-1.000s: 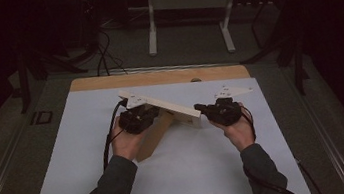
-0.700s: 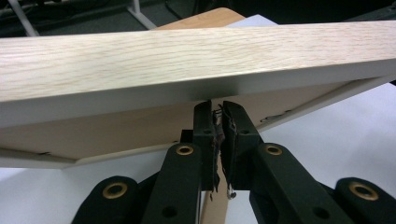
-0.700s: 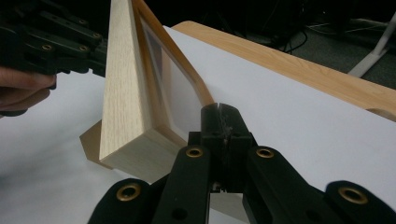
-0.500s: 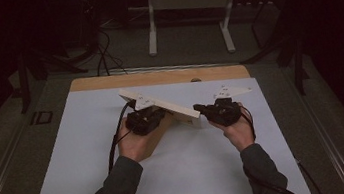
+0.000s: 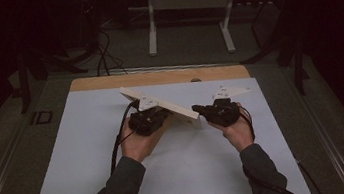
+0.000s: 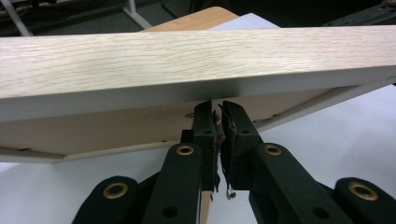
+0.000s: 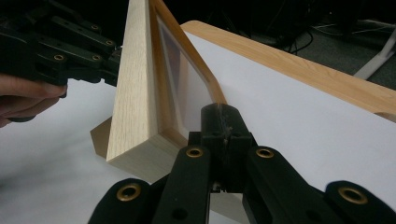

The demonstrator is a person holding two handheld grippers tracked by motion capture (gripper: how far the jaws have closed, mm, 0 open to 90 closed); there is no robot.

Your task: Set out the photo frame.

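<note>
A light wooden picture frame (image 5: 161, 103) stands tilted on edge on the white table sheet (image 5: 93, 163), between both grippers. My left gripper (image 5: 156, 116) is behind the frame; in the left gripper view its jaws (image 6: 217, 109) are all but together, tips touching the frame's brown back (image 6: 116, 128) under the wooden rim (image 6: 187, 60). My right gripper (image 5: 197, 109) is shut with nothing between its jaws. In the right gripper view its tips (image 7: 222, 114) rest against the inner edge of the frame's glazed front (image 7: 135, 93). The left gripper (image 7: 100, 60) shows beyond the frame there.
The table's bare wooden back edge (image 5: 157, 76) has a small hole (image 5: 195, 80). A brown card flap (image 7: 100, 135) juts out below the frame. White stand legs (image 5: 187, 19) and cables (image 5: 104, 55) lie on the dark floor behind. A small dark plate (image 5: 41, 116) sits left of the table.
My left hand has crept slightly to the right, closer behind the frame. The frame and the right gripper have stayed put.
</note>
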